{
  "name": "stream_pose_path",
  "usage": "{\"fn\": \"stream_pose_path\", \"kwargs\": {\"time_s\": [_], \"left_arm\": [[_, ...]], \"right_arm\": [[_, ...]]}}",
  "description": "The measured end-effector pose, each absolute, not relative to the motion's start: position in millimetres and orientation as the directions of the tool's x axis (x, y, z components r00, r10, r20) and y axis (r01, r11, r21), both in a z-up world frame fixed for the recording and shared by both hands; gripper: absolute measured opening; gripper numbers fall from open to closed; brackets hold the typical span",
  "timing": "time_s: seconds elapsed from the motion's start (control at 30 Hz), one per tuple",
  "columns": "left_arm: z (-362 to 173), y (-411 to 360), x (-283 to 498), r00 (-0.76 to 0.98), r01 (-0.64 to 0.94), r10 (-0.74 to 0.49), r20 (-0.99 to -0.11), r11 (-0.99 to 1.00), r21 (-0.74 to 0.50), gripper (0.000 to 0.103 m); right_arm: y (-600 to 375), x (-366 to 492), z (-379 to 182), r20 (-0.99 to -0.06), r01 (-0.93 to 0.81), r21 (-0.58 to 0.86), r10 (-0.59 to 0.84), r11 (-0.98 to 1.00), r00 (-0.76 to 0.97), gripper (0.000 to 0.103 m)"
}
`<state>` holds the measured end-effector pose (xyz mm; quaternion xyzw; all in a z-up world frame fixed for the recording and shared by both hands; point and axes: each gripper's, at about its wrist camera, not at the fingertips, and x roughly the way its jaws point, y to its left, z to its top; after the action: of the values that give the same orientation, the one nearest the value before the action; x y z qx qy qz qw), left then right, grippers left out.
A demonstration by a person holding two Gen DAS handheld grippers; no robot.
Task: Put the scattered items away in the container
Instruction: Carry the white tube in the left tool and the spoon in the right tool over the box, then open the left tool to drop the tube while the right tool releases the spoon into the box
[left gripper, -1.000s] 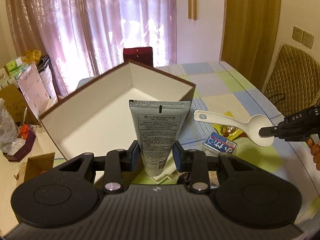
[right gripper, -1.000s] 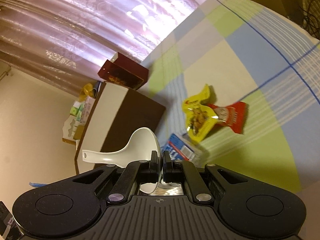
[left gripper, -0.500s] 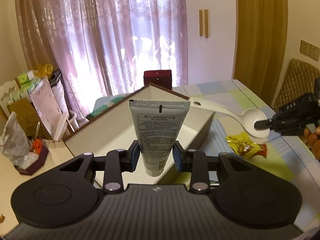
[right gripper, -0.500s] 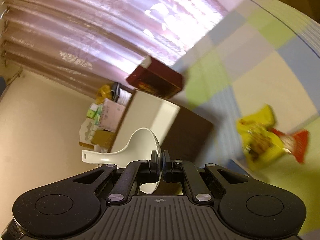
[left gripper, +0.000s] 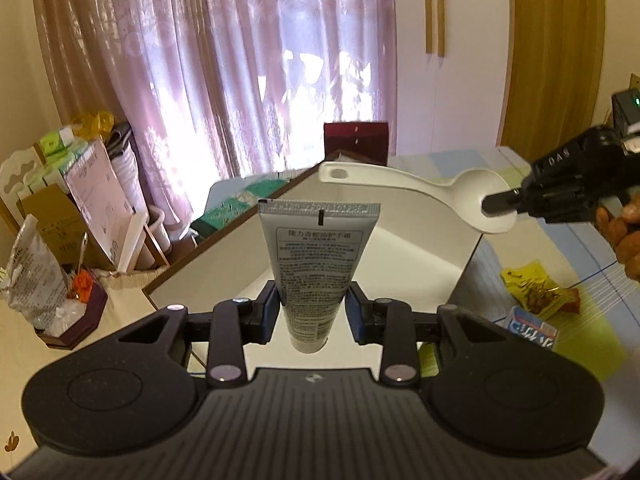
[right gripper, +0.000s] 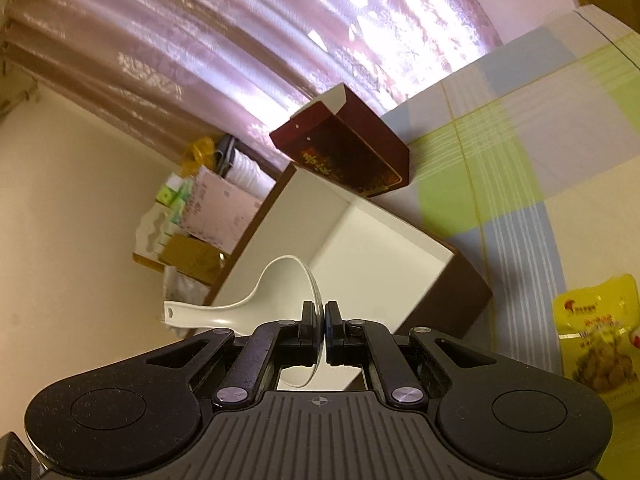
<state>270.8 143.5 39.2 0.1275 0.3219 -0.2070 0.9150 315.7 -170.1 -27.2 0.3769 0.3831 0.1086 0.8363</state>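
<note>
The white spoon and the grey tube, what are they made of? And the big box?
The white spoon looks like smooth, slightly glossy plastic; ceramic is possible too. The grey tube seems to be soft matte plastic, with a flat crimped end and printed text. The big box looks like stiff cardboard: thin straight walls, dark brown outside and plain white inside.

Backlit pink curtains [left gripper: 240, 80], perhaps wooden door [left gripper: 556, 52]
</note>
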Motion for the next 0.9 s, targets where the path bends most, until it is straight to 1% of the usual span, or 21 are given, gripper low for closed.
{"fn": "stream_pose_path", "kwargs": {"time_s": [0.3,0.57,0.7,0.9], "left_arm": [[-8.4,135.2,314.1,0.618,0.474,-0.253,-0.745,0.875,0.095,0.030],[-53.0,130.9,352.7,0.545,0.468,-0.185,-0.818,0.877,0.113,0.030],[-69.4,128.4,365.5,0.527,0.459,-0.168,-0.833,0.881,0.113,0.031],[-72.3,126.7,377.1,0.530,0.449,-0.171,-0.830,0.888,0.103,0.031]], "right_arm": [[-148.7,338.2,-46.0,-0.633,0.115,0.627,0.418,0.771,0.652,0.006],[-139.2,346.8,-53.4,-0.685,0.106,0.529,0.350,0.842,0.639,0.006],[-136.7,349.8,-55.5,-0.702,0.096,0.491,0.328,0.866,0.633,0.006],[-129.0,354.4,-57.0,-0.727,0.058,0.402,0.280,0.914,0.627,0.006]]}}
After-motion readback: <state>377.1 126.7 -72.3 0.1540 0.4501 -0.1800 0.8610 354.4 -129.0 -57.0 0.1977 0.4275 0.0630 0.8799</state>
